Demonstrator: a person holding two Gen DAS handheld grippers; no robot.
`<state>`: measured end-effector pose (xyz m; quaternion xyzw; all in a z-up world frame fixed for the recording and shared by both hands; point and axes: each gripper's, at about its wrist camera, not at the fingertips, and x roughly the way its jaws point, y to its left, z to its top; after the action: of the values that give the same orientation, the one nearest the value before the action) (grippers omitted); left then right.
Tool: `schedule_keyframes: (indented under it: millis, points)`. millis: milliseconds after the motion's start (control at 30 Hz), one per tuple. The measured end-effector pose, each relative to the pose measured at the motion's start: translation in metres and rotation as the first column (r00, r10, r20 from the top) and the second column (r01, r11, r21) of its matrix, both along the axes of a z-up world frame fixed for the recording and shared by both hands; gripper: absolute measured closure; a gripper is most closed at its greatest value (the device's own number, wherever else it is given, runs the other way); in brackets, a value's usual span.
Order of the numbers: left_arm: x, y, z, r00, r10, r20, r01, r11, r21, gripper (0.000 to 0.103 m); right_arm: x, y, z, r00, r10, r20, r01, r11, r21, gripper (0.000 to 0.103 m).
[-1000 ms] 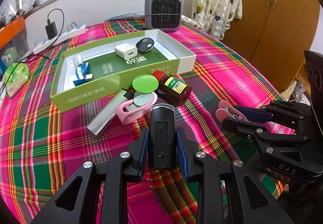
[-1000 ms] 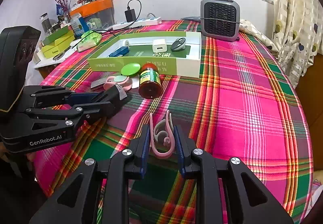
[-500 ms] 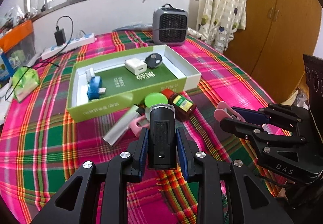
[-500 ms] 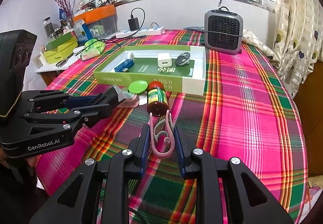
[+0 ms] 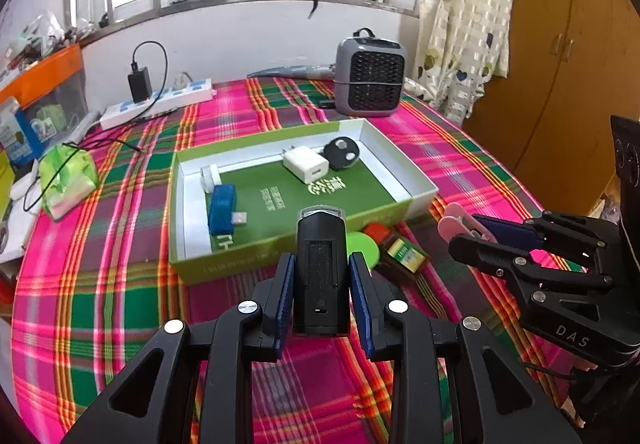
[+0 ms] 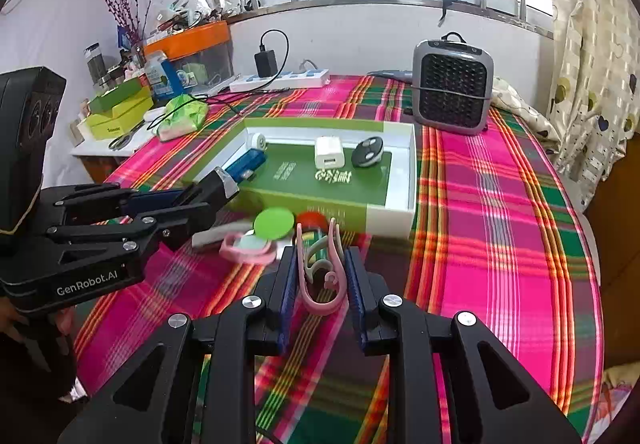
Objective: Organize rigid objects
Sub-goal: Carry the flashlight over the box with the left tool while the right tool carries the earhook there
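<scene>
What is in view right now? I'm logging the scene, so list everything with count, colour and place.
Box: 1, green and white, centre.
Charger: 1, white, in box.
Key fob: 1, black, in box.
USB adapter: 1, blue, in box.
Bottle: 1, brown, before box.
Disc: 1, green, before box.
Heater: 1, grey, behind box.
Power strip: 1, white, by wall.
Black device: 1, in left gripper.
Pink clip: 1, in right gripper.

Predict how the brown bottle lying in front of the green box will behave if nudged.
The brown bottle lies on its side, so it would probably roll on its round body. The cloth under it may damp that. The green disc beside it could block a roll that way.
</scene>
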<state>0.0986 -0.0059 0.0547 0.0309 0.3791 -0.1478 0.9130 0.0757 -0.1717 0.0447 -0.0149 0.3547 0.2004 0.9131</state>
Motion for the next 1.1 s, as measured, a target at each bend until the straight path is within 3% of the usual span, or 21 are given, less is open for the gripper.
schedule_keyframes:
  millis: [733, 1100]
  points:
    - [0.065, 0.014, -0.002, 0.998, 0.062, -0.024, -0.062, 0.998, -0.003, 0.077, 0.068, 0.010, 0.008, 1.000, 0.010, -0.014, -0.011, 1.000, -0.012, 0.078]
    - [0.102, 0.015, -0.013, 0.995, 0.082, -0.062, -0.083, 0.997, -0.005, 0.077, 0.108, 0.012, -0.008, 0.997, 0.008, -0.079, -0.009, 1.000, -0.018, 0.078]
